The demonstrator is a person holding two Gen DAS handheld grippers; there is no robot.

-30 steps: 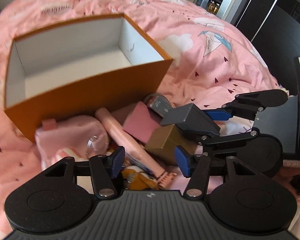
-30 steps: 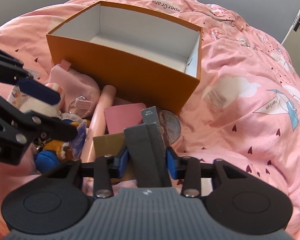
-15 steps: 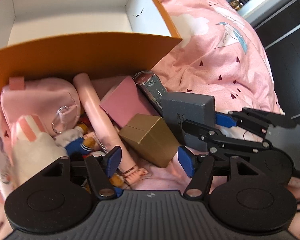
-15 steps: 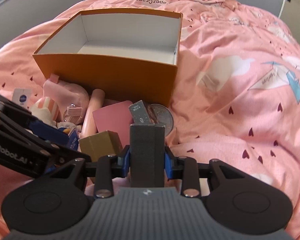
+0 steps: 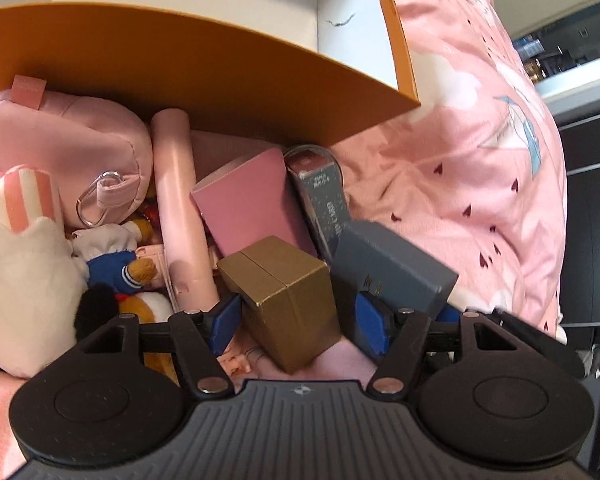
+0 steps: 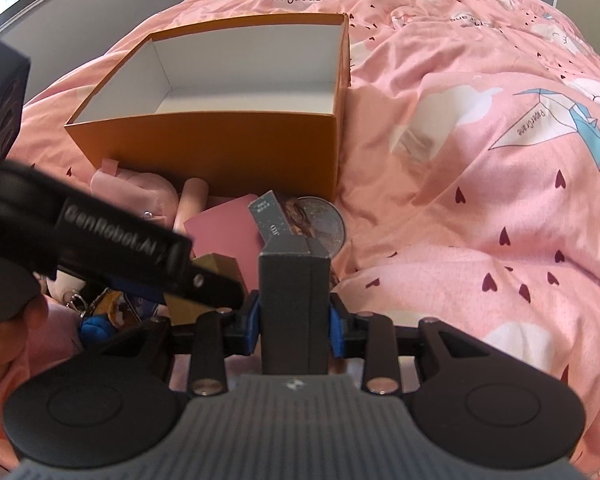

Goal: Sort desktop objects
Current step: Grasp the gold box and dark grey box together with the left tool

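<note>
An open orange box (image 5: 180,68) (image 6: 220,148) with a white, bare inside stands on the pink bedspread. A pile of objects lies against its near wall. My left gripper (image 5: 298,322) points down into the pile, open, with a gold box (image 5: 284,300) (image 6: 220,264) between its fingers; the right pad stands clear of it. My right gripper (image 6: 294,320) is shut on an upright dark grey box (image 6: 294,300) (image 5: 392,268), just right of the gold box.
The pile holds a pink box (image 5: 244,204), a pink tube (image 5: 178,208), a pink pouch (image 5: 68,152), a white plush toy (image 5: 20,272), a small doll in blue (image 5: 112,264) and a dark packet (image 6: 276,216) on a round disc (image 6: 324,220). Bedspread (image 6: 480,200) stretches to the right.
My left gripper rolled and sank toward the pile, and the gold box now sits between its fingers. The right gripper shifted sideways, still holding the grey box.
</note>
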